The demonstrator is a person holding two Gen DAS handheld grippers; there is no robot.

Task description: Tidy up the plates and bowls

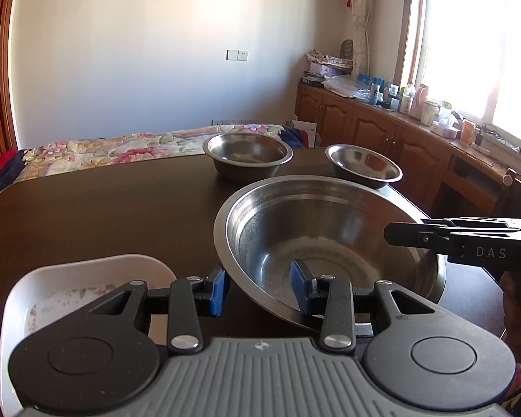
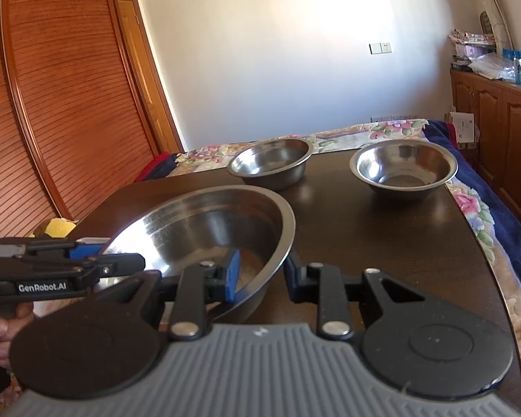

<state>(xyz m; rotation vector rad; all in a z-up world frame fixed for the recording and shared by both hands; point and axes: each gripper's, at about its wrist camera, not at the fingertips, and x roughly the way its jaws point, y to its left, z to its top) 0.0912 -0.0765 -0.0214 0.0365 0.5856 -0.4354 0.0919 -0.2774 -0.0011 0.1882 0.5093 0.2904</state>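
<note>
your left gripper (image 1: pixel 260 290) pinches the near rim of the large steel bowl (image 1: pixel 330 229), one pad inside, one outside. your right gripper (image 2: pixel 262 274) clamps its opposite rim likewise. the bowl tilts over the dark table (image 2: pixel 382 229).

We cannot see the near rim of the large steel basin (image 1: pixel 330 229): the left tool (image 1: pixel 260 290) covers it. The white dish (image 1: pixel 87 278) beside that tool runs under its body and off the lower left edge. The hand (image 2: pixel 0 330) is cut by the left edge. Items on the cabinet (image 1: pixel 382 128) are too small to name.
</note>
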